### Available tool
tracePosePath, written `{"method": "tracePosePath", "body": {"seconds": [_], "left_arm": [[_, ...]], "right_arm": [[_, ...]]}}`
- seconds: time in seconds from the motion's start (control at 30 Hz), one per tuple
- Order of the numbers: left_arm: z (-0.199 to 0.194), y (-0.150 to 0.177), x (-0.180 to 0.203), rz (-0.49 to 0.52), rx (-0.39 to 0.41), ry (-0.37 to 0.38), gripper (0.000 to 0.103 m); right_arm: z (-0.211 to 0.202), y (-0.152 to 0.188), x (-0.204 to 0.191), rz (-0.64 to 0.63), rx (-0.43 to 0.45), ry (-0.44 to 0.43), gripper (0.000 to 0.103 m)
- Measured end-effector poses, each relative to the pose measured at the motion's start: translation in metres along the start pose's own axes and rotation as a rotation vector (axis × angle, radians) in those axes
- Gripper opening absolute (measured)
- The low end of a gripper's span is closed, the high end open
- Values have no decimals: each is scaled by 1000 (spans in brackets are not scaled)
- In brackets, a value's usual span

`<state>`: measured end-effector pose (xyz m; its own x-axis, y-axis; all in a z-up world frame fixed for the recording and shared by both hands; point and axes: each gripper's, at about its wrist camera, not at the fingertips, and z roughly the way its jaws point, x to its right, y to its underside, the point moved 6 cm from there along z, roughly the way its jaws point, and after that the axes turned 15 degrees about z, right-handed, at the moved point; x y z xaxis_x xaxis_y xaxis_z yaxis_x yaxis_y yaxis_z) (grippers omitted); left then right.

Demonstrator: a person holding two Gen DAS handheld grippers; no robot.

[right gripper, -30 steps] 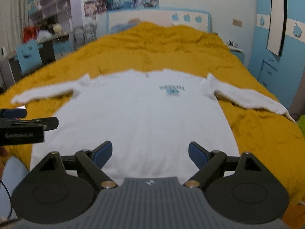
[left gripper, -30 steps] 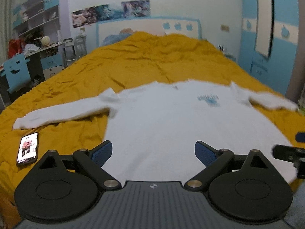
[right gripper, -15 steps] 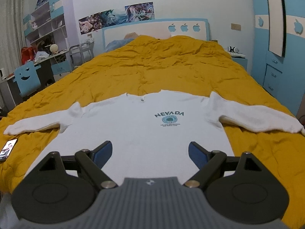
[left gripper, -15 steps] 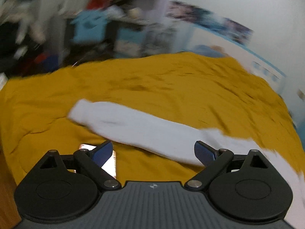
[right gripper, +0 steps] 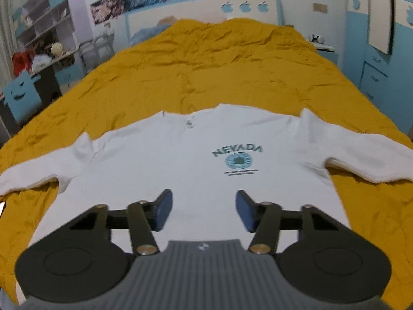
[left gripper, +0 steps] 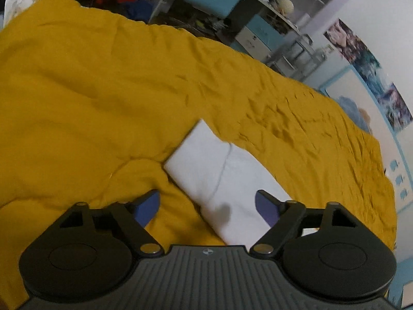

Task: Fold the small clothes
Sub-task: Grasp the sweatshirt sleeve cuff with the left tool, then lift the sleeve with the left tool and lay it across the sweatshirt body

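Both tongs closing, empty; sweatshirt [right gripper: 180, 160] flat.

Mustard-covered bed [right gripper: 206, 59], blue wardrobe [right gripper: 382, 59], cluttered shelves [right gripper: 38, 23].

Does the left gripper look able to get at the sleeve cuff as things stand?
Probably yes: the left gripper has its jaws apart, the sleeve cuff lies flat on the yellow bedspread just ahead, nothing between.

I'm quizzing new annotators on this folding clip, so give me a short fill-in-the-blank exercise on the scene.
1. The white sweatshirt lies flat on a ____ bedspread.
2. The word printed on its chest is ____.
3. The left gripper hangs over the cuff end of one ____.
4. The right gripper holds ____.

Missing words: yellow; NEVADA; sleeve; nothing
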<state>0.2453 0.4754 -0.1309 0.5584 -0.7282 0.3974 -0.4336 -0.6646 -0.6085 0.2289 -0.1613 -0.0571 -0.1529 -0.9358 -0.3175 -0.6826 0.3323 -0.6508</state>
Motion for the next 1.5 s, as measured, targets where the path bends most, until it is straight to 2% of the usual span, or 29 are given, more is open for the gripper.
{"method": "tracePosePath", "body": {"seconds": [0.03,0.1,0.17,0.23,0.27,0.4,0.5,0.7,0.9,1.07,1.2,1.3,1.5], "left_arm": [[2,0,-1,-8,12,12,88],[6,-3,-2,-25,30,25,72],[14,-4,-1,-36,14,17,29],[13,-5,1,-37,25,24,15],[10,-8,4,-29,44,27,11],[-23,-21,45,62,131,60,9],[-59,-36,100,154,198,116,9],[-137,-62,256,368,325,283,8],[-195,-41,410,527,362,473,8],[-201,18,499,638,297,604,8],[-168,81,542,705,179,650,8],[-130,126,545,715,73,669,8],[-64,245,533,729,-163,659,8]], "right_arm": [[5,0,-5,-11,-8,-6,49],[12,2,-15,-34,-25,-22,49],[21,4,-23,-58,-44,-29,48],[27,6,-26,-69,-58,-27,46],[29,7,-27,-71,-63,-29,44],[33,9,-24,-88,-72,-25,42],[34,9,-17,-87,-77,-30,40],[24,0,-4,-95,-51,-71,40],[9,-13,29,-52,-13,-95,40],[-1,-25,61,-13,21,-102,40],[-3,-32,90,23,40,-91,40],[-2,-35,112,56,46,-75,40],[5,-34,145,112,40,-50,40]]}}
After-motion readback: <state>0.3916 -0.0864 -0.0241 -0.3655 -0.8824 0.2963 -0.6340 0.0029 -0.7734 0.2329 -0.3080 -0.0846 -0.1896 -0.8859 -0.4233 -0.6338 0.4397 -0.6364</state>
